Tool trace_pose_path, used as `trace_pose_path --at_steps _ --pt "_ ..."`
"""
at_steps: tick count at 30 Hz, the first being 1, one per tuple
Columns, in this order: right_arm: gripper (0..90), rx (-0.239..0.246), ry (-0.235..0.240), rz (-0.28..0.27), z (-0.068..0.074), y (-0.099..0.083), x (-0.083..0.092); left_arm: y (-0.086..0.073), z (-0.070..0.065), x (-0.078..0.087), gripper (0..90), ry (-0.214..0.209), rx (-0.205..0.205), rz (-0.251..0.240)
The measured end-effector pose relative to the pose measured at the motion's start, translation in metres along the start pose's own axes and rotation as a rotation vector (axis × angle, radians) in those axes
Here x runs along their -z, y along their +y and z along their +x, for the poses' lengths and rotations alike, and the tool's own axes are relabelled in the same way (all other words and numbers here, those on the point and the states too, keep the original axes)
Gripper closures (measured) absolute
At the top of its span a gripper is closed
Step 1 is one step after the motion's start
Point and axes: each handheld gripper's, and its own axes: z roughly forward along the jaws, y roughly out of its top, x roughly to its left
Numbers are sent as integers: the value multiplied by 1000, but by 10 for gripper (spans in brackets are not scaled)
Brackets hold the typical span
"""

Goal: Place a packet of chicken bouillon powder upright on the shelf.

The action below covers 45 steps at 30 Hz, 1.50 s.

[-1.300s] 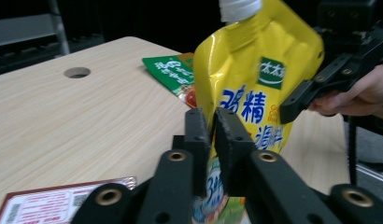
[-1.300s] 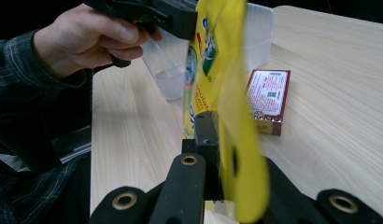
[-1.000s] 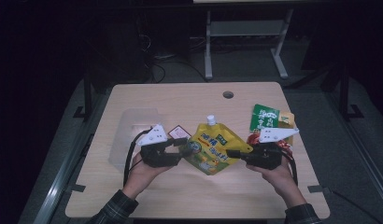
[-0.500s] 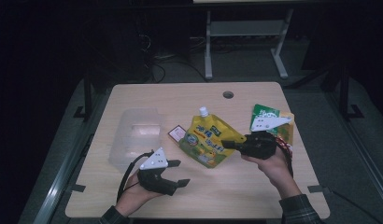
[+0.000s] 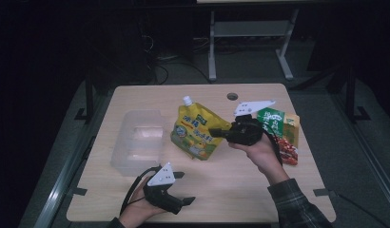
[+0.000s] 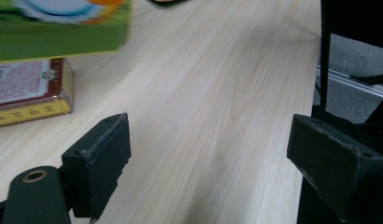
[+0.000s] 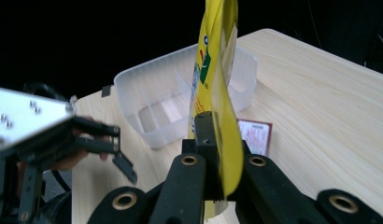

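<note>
A yellow spouted drink pouch [image 5: 197, 132] hangs just above the middle of the table, and my right gripper [image 5: 214, 132] is shut on its right edge. In the right gripper view the pouch [image 7: 216, 70] stands edge-on between the closed jaws of the right gripper [image 7: 216, 154]. My left gripper [image 5: 185, 188] sits low at the table's near edge, left of centre. Its jaws have just been opening and stand wide apart, with bare wood between them in the left gripper view [image 6: 210, 135].
A clear plastic divided container [image 5: 138, 140] stands left of the pouch. A green packet [image 5: 273, 118] and a red snack packet [image 5: 289, 144] lie at the right, behind my right hand. A small red and gold box [image 6: 26, 93] lies under the lifted pouch.
My left gripper let go of the pouch, drew back to the near edge and opened wide. My right gripper raised the pouch and carried it farther up the table.
</note>
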Motion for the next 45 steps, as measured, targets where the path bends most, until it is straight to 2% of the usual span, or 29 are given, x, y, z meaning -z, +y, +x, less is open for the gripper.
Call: trace_pose_path --at_steps 6,7,10,25,27,31,35,45 --pt "900 15 15 23 6 21 -23 -1 -4 -6 131 -12 -26 7" --pt "900 31 20 29 7 25 -29 -1 -4 -6 131 -14 -32 6" --pt "900 48 29 38 10 33 -41 -1 -6 -8 131 -18 -23 7" --pt "900 60 73 60 24 71 -102 -3 -8 -15 132 -44 -42 26" --pt "900 67 75 67 26 75 -112 -3 -8 -16 132 -48 -49 28" --pt "900 46 94 71 30 79 -126 -3 -8 -16 132 -51 -49 31" --pt "900 53 96 88 35 82 -139 -3 -7 -17 133 -52 -48 32" --pt "900 38 101 100 36 84 -159 -3 -8 -17 135 -60 -33 25"
